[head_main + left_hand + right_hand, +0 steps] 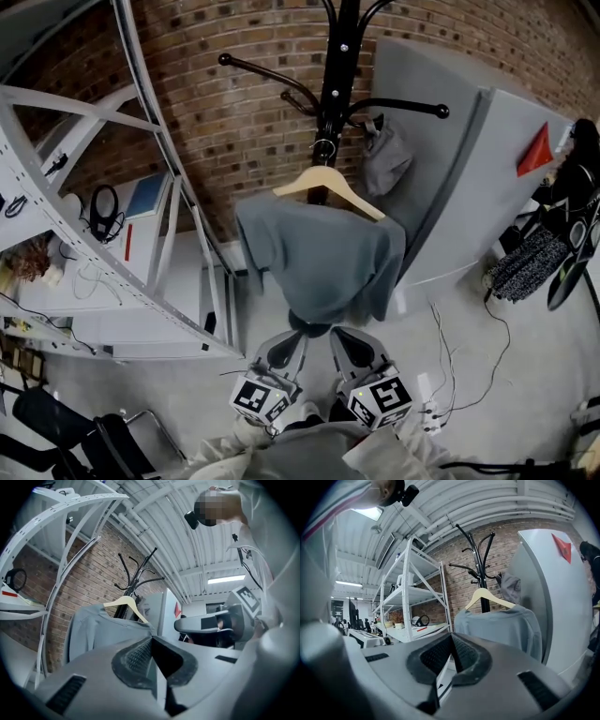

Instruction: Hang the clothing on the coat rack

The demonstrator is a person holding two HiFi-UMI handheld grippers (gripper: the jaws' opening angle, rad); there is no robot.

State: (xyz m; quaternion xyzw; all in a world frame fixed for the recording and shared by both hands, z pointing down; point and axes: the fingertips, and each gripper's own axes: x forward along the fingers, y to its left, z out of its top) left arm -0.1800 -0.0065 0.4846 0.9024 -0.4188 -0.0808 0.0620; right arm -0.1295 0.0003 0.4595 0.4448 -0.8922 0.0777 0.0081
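A grey shirt [319, 258] is draped on a wooden hanger [328, 185] that hangs from the black coat rack [335, 75]. Both grippers are held low in front of it, apart from the cloth. My left gripper [284, 349] is shut with nothing in it, and my right gripper [352, 347] beside it is shut and empty too. In the left gripper view the closed gripper [151, 641] points at the shirt [93, 630] and hanger [124, 604]. From the right gripper [451, 639] the shirt [501, 627] hangs below the hanger [490, 597].
A second small grey garment [384, 155] hangs on a rack arm. A large grey panel [469, 169] leans just right of the rack. White metal shelving [112, 234] stands at the left. Cables [450, 375] lie on the floor at right, and a black chair [75, 441] is at lower left.
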